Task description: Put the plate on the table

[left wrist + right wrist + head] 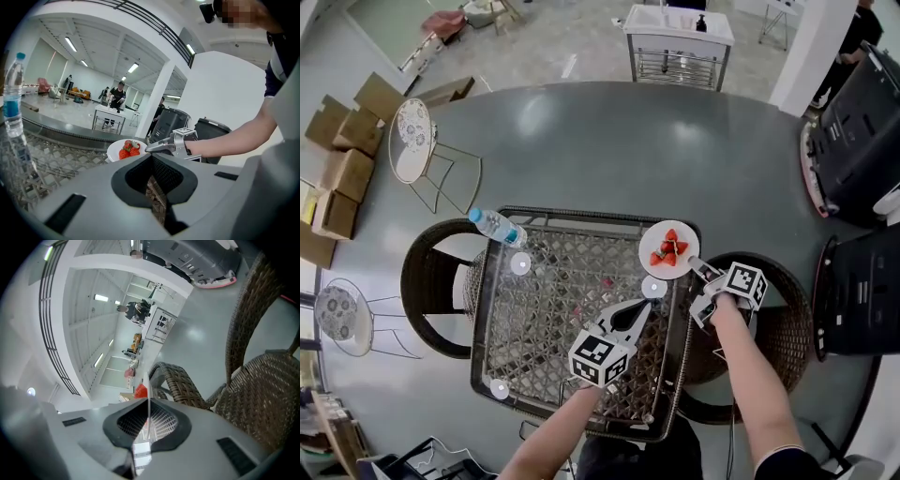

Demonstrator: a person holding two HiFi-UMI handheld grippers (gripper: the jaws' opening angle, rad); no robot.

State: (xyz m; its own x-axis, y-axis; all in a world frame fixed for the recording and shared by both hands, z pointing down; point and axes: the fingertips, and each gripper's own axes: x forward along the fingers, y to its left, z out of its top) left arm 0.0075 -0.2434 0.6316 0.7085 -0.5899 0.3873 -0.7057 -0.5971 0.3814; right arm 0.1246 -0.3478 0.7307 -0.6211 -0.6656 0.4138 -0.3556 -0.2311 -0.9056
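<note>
A white plate [656, 242] with several strawberries [669, 249] is over the far right corner of the glass-topped wicker table [572, 309]. My right gripper [695, 264] is shut on the plate's near right rim. In the right gripper view the plate [147, 394] stands edge-on between the jaws of the right gripper [147, 403], with a red strawberry [140, 391] beside it. Whether the plate rests on the glass I cannot tell. My left gripper [647, 303] hovers over the table just short of the plate, shut and holding nothing. The left gripper view shows the left gripper [152, 161], the plate [115, 151] and the right gripper [157, 147].
A water bottle [496, 226] lies at the table's far left corner and shows in the left gripper view as a bottle [12, 101]. Wicker chairs stand left [427, 281] and right [792, 323] of the table. Black bins [862, 122] are at the right, wire chairs [417, 145] and boxes [342, 159] at the left.
</note>
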